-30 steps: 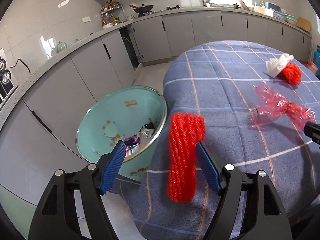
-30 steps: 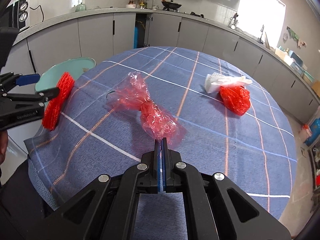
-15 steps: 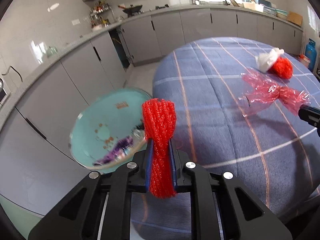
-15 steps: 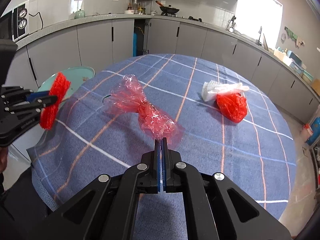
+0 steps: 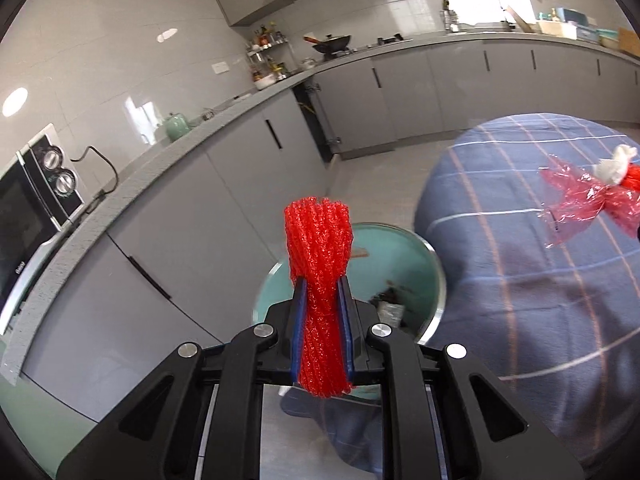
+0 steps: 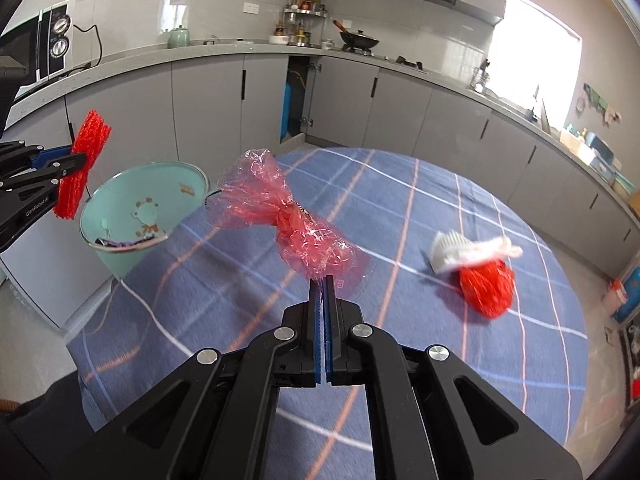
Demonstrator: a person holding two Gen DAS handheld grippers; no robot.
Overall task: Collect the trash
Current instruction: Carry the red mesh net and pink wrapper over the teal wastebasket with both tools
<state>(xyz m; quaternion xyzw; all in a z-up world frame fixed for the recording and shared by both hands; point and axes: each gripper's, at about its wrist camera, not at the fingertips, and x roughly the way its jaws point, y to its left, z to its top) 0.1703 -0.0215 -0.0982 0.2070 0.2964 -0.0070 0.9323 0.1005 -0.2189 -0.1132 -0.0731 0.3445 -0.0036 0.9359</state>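
Basin (image 5: 434, 264) contents half-hidden behind L gripper (image 5: 322, 300)

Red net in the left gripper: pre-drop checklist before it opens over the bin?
1. Left gripper shut on red net: ok.
2. Net over the bin mouth: cannot tell; in the right wrist view it hangs beside the rim, not clearly above.
3. Bin mouth open, some trash inside, room left: ok.
4. Right gripper shut on red wrap: ok.
5. Wrap clear of the drop path: ok, it is over the table.
6. Table cleared: not ok; white foam and red bag remain.
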